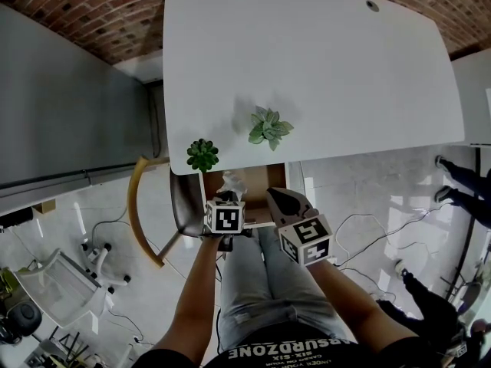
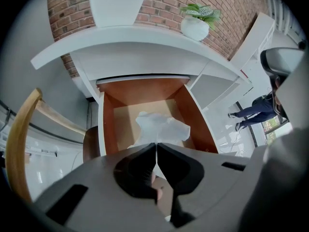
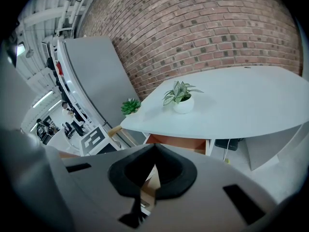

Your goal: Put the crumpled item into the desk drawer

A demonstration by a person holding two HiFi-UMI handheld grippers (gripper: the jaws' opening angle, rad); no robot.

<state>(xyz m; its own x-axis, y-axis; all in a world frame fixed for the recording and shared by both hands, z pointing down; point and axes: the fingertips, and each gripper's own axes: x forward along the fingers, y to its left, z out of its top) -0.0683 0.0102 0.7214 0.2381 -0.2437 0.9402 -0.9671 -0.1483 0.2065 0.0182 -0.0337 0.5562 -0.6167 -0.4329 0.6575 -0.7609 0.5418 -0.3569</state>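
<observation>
White crumpled item [image 2: 161,128], paper or tissue by the look of it, is seen dead ahead of the left hand-held gripper [image 2: 156,146]. It's right off the jaw tips, with the open drawer [image 2: 108,124] behind and under it. The jaws are shut tight, and a thin tail of the wad looks to be pinched between the tips, so it's read as held rather than lying loose. Whether the far end of it is already resting on the drawer floor can't be told from these angles.

The wad is bunched into a lumpy fan. It's narrow at the pinched end and flares out toward the back of the drawer, with its wide part running roughly side to side and one corner poking toward the right wall. Soft, light and floppy handling would be expected.

The drawer is pulled out from under the white counter [image 1: 322,67], straight in front of the person's lap, and the item sits inside its outline in both views.

The right hand-held gripper [image 3: 154,148] is closed on nothing. It's parked just right of the drawer and pointed up across the counter, so the left one is clearly nearer and on the job.

The next move would probably be a release over the drawer, judging by the placement.
</observation>
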